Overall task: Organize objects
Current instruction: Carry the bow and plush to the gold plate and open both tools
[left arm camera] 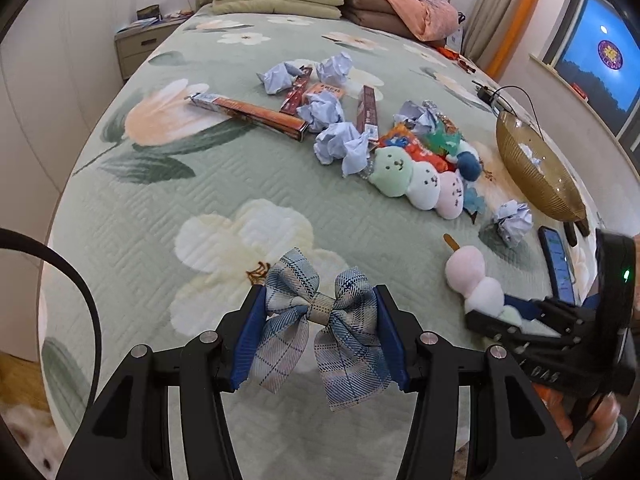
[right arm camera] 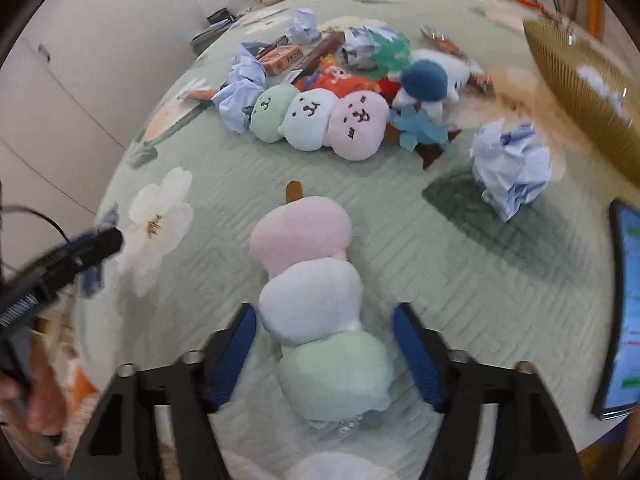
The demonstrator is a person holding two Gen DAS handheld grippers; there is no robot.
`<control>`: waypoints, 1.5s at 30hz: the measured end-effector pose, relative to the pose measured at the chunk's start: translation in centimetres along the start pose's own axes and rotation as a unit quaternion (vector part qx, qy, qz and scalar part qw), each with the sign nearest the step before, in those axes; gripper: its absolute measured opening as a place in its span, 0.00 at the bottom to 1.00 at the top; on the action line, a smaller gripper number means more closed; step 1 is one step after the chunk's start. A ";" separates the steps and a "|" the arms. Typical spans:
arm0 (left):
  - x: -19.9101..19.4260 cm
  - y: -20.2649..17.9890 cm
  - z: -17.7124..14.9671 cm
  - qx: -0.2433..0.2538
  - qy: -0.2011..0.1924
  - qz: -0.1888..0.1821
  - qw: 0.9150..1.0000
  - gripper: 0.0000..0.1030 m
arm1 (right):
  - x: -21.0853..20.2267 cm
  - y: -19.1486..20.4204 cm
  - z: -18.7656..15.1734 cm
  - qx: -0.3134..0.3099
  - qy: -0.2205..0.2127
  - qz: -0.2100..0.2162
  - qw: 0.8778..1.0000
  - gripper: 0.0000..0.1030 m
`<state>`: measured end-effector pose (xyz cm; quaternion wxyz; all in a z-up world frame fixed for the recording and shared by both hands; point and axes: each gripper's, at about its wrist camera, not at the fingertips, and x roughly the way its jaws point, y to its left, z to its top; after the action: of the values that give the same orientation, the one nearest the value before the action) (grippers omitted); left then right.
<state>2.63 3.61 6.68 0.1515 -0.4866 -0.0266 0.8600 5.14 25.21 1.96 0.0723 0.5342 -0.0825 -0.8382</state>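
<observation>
My left gripper (left arm camera: 320, 312) is shut on a blue plaid bow (left arm camera: 320, 316), its pads pressing both sides of it just above the green floral bedspread (left arm camera: 160, 208). My right gripper (right arm camera: 324, 340) is open, its fingers standing on either side of a pink, white and green dango plush (right arm camera: 316, 280) that lies on the bed; the plush also shows in the left wrist view (left arm camera: 476, 280). A gap shows between each pad and the plush.
A pile lies mid-bed: a three-face plush (right arm camera: 320, 120), crumpled paper balls (left arm camera: 340, 144), boxes (left arm camera: 248, 114) and snack packets (left arm camera: 416, 144). A gold bowl (left arm camera: 532, 164) sits at the right, a paper ball (right arm camera: 512, 164) and a phone (right arm camera: 624, 308) near it. Pillows are stacked at the headboard.
</observation>
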 end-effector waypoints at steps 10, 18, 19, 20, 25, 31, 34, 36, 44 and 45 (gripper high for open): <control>-3.2 -8.6 5.7 0.075 -0.068 -0.038 0.994 0.49 | -6.2 -3.5 1.0 0.046 -0.074 0.015 0.996 0.46; -1.4 -21.6 13.2 0.134 -0.095 -0.160 0.973 0.49 | -17.3 -16.1 5.2 0.153 -0.196 -0.071 0.966 0.46; -1.1 -22.8 13.8 0.140 -0.096 -0.162 0.972 0.49 | -18.3 -17.7 5.6 0.167 -0.205 -0.078 0.961 0.46; -0.4 -24.3 14.6 0.144 -0.097 -0.167 0.971 0.49 | -19.1 -19.1 5.9 0.178 -0.211 -0.087 0.957 0.46; 3.9 -30.1 17.0 0.154 -0.076 -0.198 0.965 0.55 | -20.7 -24.4 8.3 0.211 -0.224 -0.128 0.943 0.47; 8.6 -32.8 17.7 0.142 -0.033 -0.203 0.968 0.68 | -17.8 -28.7 10.5 0.231 -0.192 -0.112 0.947 0.49; 9.2 -32.0 17.0 0.136 -0.022 -0.202 0.970 0.68 | -16.4 -29.7 10.1 0.236 -0.173 -0.111 0.950 0.49; 8.6 -31.0 16.5 0.139 -0.027 -0.196 0.970 0.68 | -16.1 -29.7 9.3 0.237 -0.171 -0.108 0.950 0.49; 2.9 -23.6 16.1 0.113 -0.067 -0.171 0.977 0.68 | -18.1 -26.2 8.6 0.198 -0.181 -0.124 0.955 0.49; 2.2 -22.5 16.1 0.107 -0.074 -0.167 0.977 0.68 | -18.5 -25.8 8.7 0.197 -0.182 -0.124 0.955 0.49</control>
<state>-6.76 27.29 17.68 0.3413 -0.3915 -0.0265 0.8541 4.16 54.81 16.31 -0.1548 0.3823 -0.1909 -0.8907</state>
